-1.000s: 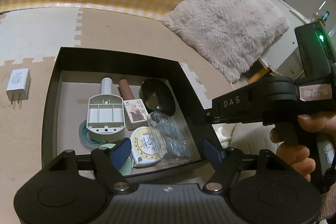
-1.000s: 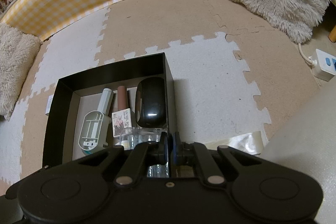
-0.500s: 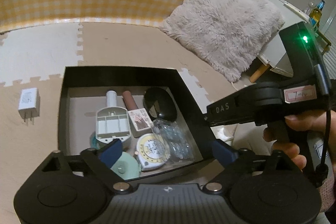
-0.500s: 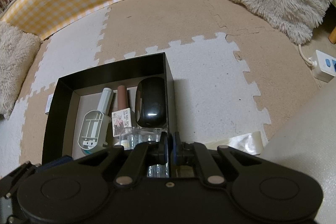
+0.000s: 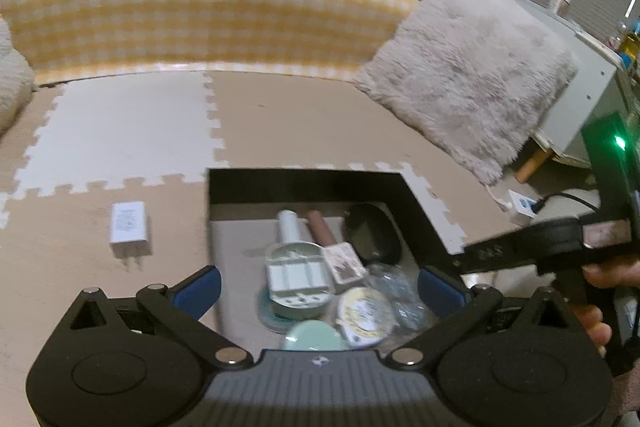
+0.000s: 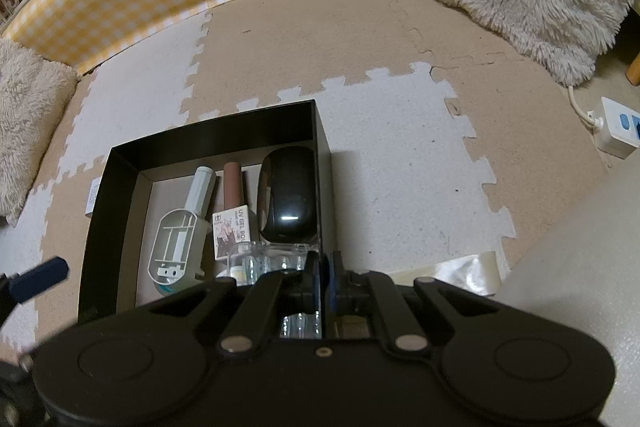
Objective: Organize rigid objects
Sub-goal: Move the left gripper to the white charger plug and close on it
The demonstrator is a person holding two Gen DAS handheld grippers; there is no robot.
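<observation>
A black box (image 5: 304, 183) on the foam floor mat holds a black mouse (image 6: 290, 199), a nail polish bottle (image 6: 234, 211), a white plastic tool (image 6: 176, 239), a round tape measure (image 5: 366, 313), a mint round piece (image 5: 314, 335) and a clear plastic case (image 5: 394, 287). My left gripper (image 5: 319, 287) hovers above the box's near side, its jaws opening wide with nothing gripped. My right gripper (image 6: 322, 267) is shut on the box's right wall near the front corner. A white charger plug (image 5: 129, 223) lies on the mat left of the box.
A fluffy pillow (image 5: 472, 67) leans at the far right and another (image 6: 24, 115) sits at the left. A yellow checked bumper (image 5: 180, 15) borders the mat at the back. A white power strip (image 6: 618, 127) and a shiny tape strip (image 6: 460, 273) lie right of the box.
The left gripper's jaws spread much wider while it lifted and drew back from the box contents, and its blue fingertip came into the right wrist view. The right gripper stayed put.
</observation>
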